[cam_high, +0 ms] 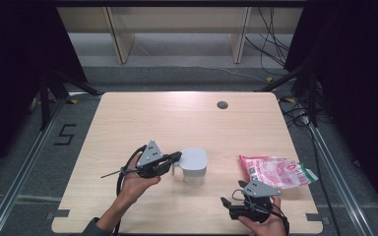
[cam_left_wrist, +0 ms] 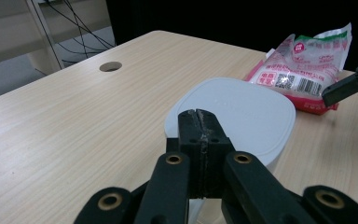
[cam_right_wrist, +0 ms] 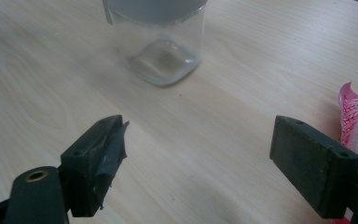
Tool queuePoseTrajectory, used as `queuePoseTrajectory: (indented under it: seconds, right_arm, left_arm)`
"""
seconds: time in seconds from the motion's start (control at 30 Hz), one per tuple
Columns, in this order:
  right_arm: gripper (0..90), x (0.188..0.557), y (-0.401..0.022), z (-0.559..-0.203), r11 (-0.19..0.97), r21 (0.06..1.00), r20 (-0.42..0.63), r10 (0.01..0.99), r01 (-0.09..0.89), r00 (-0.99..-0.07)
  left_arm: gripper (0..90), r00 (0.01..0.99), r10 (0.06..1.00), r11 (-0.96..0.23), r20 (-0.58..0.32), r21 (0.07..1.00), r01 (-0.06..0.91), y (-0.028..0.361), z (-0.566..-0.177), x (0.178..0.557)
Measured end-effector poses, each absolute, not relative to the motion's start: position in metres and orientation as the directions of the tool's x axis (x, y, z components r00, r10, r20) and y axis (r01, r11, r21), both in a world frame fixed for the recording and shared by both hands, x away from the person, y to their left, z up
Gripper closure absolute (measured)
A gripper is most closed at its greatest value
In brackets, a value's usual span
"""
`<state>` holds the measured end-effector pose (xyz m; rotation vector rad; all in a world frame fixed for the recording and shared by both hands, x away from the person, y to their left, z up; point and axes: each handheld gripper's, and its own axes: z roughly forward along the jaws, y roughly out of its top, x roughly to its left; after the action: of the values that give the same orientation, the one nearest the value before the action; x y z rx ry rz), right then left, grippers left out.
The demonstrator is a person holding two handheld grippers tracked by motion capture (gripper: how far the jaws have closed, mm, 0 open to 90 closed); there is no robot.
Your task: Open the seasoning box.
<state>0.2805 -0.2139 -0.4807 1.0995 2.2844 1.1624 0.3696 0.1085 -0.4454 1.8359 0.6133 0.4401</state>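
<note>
So the clear jar (cam_high: 194,169) with the pale grey lid (cam_left_wrist: 235,116) sits a bit your side of the middle of the table (cam_high: 177,118), upright, empty as far as I can see through the glass in the right gripper view. Your left gripper (cam_high: 177,157) is right at its left edge, level with the lid, jaws clenched tight together with nothing I can see between them; the tips sit just over the lid's near rim in the left gripper view, and I can't tell if they actually touch it. There's faint raised lettering on the lid, too soft to read.

Your right gripper (cam_high: 231,206) is down at the near edge, well apart from the jar, jaws spread wide over bare wood with nothing in them.

Just beside it, to the right, lies a pink and white plastic bag (cam_high: 275,171) with a green corner, flat on the table. It has a barcode, a QR code and some small red label print, none of it readable.

The table is light wood grain with a round cable hole (cam_high: 222,104) near the far edge. Grey carpet floor (cam_high: 177,78) around it, a "5" (cam_high: 65,133) marked on the floor at left, black curtains on both sides, loose cables (cam_high: 270,44) at the back right.
</note>
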Motion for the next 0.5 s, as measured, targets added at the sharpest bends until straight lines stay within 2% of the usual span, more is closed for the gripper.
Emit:
queuePoseTrajectory:
  seconds: [0.07,0.13,0.27,0.3,0.37,0.43,0.47,0.5]
  right_arm:
    - [20.3,0.283,-0.216,-0.481,0.394,0.805,-0.011,0.757,0.443,-0.654]
    - [19.4,0.284,-0.216,-0.481,0.372,0.822,-0.023,0.778,0.431,-0.628]
    - [18.7,0.283,-0.216,-0.477,0.333,0.838,0.004,0.788,0.432,-0.615]
    - [16.7,0.287,-0.219,-0.476,0.363,0.852,-0.048,0.772,0.378,-0.633]
    - [16.3,0.288,-0.216,-0.476,0.337,0.855,-0.01,0.77,0.394,-0.638]
    - [18.8,0.291,-0.215,-0.475,0.356,0.861,-0.039,0.759,0.364,-0.65]
    - [21.7,0.29,-0.212,-0.473,0.33,0.855,0.003,0.769,0.401,-0.639]
    - [25.1,0.294,-0.212,-0.473,0.351,0.858,-0.019,0.752,0.375,-0.659]
  left_arm:
    - [88.9,0.801,0.598,-0.266,0.001,0.943,0.198,0.108,-0.446,0.37]
    - [88.9,0.797,0.604,-0.259,-0.008,0.944,0.205,0.108,-0.446,0.369]
    - [88.9,0.796,0.605,-0.26,0.001,0.946,0.196,0.11,-0.447,0.371]
    - [88.9,0.793,0.609,-0.253,-0.005,0.947,0.2,0.111,-0.447,0.371]
    - [88.9,0.794,0.607,-0.253,-0.002,0.947,0.196,0.111,-0.447,0.37]
    - [88.9,0.793,0.609,-0.251,-0.005,0.947,0.199,0.112,-0.448,0.37]
    - [88.8,0.793,0.609,-0.251,-0.005,0.947,0.199,0.112,-0.448,0.37]
    - [88.9,0.793,0.609,-0.252,-0.004,0.947,0.198,0.112,-0.448,0.37]
